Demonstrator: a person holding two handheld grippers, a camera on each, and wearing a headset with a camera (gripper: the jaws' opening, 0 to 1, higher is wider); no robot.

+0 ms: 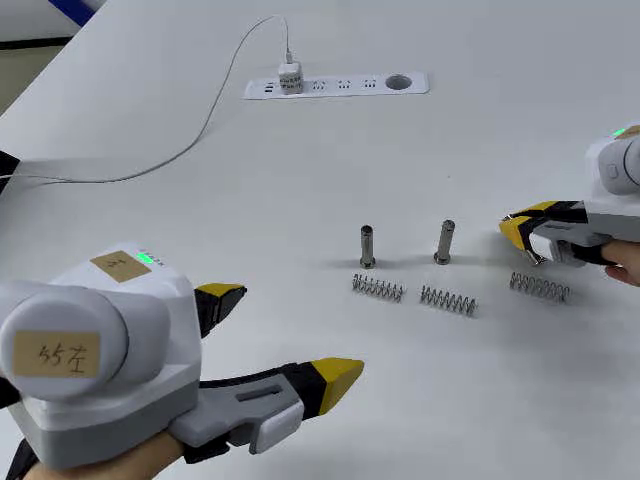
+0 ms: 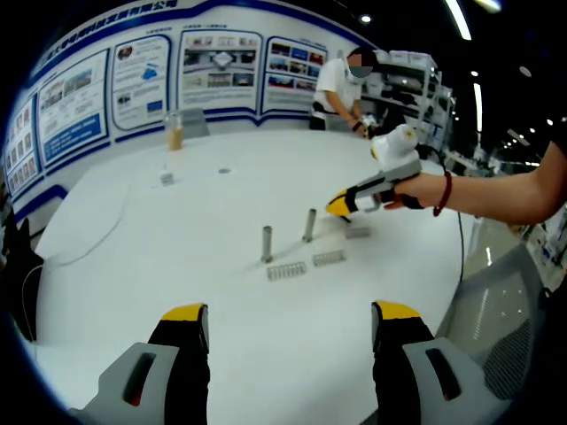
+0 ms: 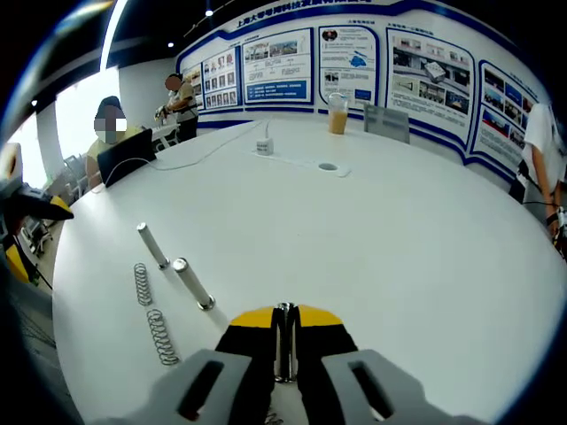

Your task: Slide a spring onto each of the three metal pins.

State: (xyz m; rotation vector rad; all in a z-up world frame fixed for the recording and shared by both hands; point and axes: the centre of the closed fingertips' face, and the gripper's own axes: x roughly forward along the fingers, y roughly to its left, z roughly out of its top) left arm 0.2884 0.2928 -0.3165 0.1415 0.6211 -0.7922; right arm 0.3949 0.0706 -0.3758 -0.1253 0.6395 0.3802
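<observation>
— Where do we have the pins?

— One slim silver metal pin [image 1: 367, 246] stands upright mid-way across the white desk [image 1: 300, 200], with a second pin [image 1: 445, 242] to its right. Just before each lies a coiled steel wire spring [image 1: 378, 288], then a second spring [image 1: 447, 300], and a third spring [image 1: 539, 287] lies further right.

— And around them?

— Far behind we see the white power strip [image 1: 338, 86], its white cable [image 1: 212, 108] running off left. The left tool [image 1: 285, 335] is nearest us, at the left. The right tool [image 1: 520, 228] sits right of the pins, just behind the third spring, with a third pin [image 3: 283, 341] between its jaws.
</observation>
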